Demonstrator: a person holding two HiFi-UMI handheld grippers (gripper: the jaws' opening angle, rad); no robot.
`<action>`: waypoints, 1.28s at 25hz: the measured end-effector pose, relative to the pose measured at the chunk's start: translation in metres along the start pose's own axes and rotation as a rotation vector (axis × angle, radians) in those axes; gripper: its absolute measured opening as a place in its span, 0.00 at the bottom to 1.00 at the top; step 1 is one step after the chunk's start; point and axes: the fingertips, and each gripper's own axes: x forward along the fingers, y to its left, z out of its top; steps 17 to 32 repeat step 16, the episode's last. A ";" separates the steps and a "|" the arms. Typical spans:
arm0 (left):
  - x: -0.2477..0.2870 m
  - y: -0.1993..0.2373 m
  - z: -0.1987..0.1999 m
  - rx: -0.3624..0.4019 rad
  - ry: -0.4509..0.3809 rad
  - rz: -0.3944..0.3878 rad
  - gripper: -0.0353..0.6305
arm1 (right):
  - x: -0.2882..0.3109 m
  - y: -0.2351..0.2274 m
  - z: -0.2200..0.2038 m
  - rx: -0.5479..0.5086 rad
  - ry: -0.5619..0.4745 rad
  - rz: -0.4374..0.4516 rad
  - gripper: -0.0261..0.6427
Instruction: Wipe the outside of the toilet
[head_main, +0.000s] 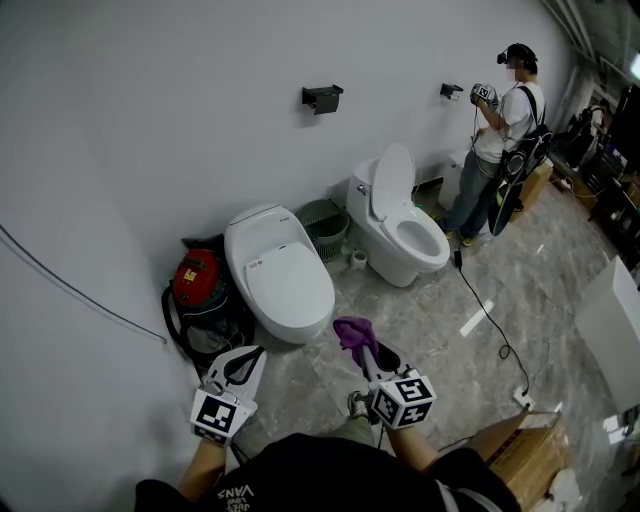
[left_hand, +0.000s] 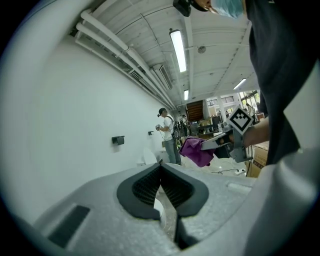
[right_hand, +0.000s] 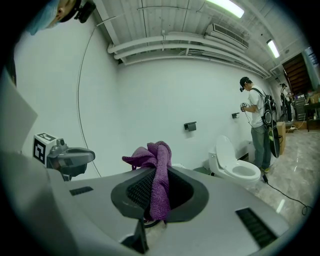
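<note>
A white toilet with its lid down (head_main: 276, 272) stands against the wall just ahead of me. A second white toilet with the lid up (head_main: 402, 228) (right_hand: 234, 167) is further right. My right gripper (head_main: 360, 346) (right_hand: 161, 169) is shut on a purple cloth (head_main: 352, 331) (right_hand: 149, 156) (left_hand: 197, 151), held low in front of the closed toilet and apart from it. My left gripper (head_main: 254, 353) (left_hand: 161, 164) hangs to its left near the wall, jaws together and holding nothing.
A red and black canister (head_main: 198, 279) sits on the floor left of the closed toilet, and a green basket (head_main: 323, 226) stands between the toilets. A person (head_main: 505, 140) stands at the far wall. A black cable (head_main: 490, 312) crosses the floor; a cardboard box (head_main: 525, 455) lies at my right.
</note>
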 end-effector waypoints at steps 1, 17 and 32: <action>0.000 0.000 0.000 0.000 -0.001 0.001 0.06 | 0.000 -0.001 0.000 -0.001 -0.004 -0.003 0.10; -0.004 -0.010 -0.007 -0.023 0.009 -0.003 0.06 | -0.004 0.000 -0.004 -0.010 0.000 -0.003 0.10; -0.004 -0.010 -0.007 -0.023 0.009 -0.003 0.06 | -0.004 0.000 -0.004 -0.010 0.000 -0.003 0.10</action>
